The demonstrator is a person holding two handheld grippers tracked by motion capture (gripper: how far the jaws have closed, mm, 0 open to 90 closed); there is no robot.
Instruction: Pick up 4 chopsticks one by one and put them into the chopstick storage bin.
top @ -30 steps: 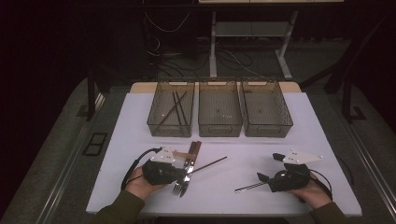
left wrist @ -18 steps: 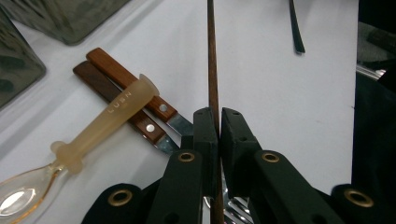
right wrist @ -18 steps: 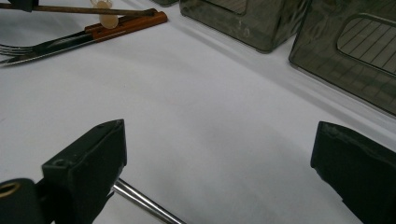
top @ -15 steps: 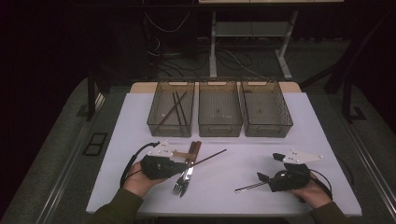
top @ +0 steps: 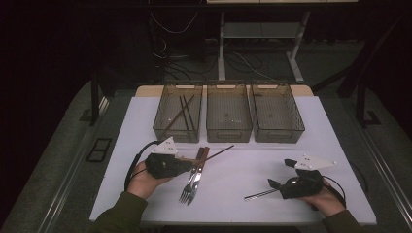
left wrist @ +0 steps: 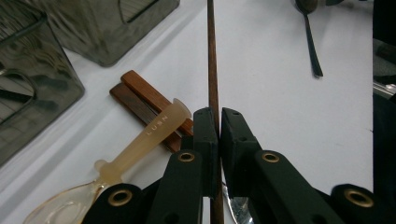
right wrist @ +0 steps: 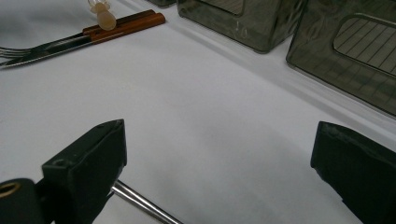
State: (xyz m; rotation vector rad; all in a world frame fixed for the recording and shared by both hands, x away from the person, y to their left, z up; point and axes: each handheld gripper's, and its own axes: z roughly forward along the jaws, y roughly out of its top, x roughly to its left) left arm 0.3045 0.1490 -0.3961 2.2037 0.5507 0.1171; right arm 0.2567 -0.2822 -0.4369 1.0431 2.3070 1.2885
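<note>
- Left gripper (left wrist: 218,122) was clamped on a dark wooden chopstick (left wrist: 212,56), its jaws pinched tight around the stick, which ran straight ahead over the white tabletop (left wrist: 261,70).
- From the high view, that chopstick (top: 219,151) slanted up and to the right, just in front of the three mesh bins (top: 228,112), with the left gripper (top: 187,165) beside two wood-handled forks (top: 194,177).
- A pale plastic spoon (left wrist: 140,140) lay across the brown fork handles (left wrist: 144,100), just beside the jaws.
- Right gripper (right wrist: 217,163) stood wide apart, gripping nothing, over a thin metal utensil (right wrist: 140,203) that passed under one jaw.
- Sticks (top: 182,112) lay in the left-hand bin.
</note>
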